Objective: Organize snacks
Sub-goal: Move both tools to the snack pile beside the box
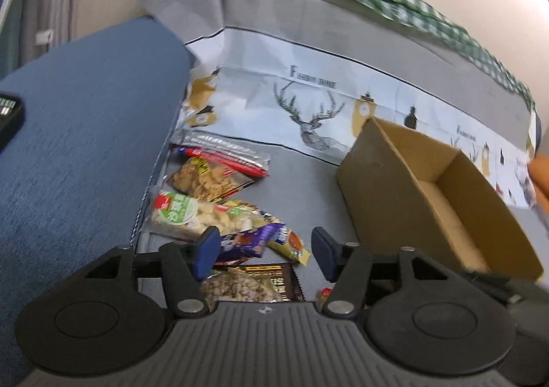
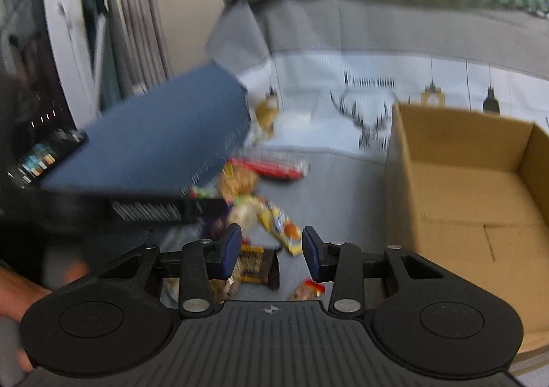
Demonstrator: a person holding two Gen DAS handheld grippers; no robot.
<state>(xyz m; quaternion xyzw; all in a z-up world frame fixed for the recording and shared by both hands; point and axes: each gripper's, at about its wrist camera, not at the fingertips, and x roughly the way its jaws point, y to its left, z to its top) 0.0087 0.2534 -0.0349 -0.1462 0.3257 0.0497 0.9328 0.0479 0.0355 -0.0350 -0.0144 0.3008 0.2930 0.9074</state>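
Snack packets (image 1: 219, 201) lie scattered on a grey cover just ahead of the left hand-held gripper (image 1: 266, 249), jaws apart and empty; the right hand-held gripper (image 2: 271, 249) also gapes, holding nothing; a cardboard box (image 1: 442, 205) sits beside the packets.

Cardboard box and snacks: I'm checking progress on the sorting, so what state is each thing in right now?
Cardboard box: open-topped, nothing visible inside.
Snack packets: loose pile on the grey cover, outside the box.
Left gripper: open, holding nothing.
Right gripper: open, holding nothing.
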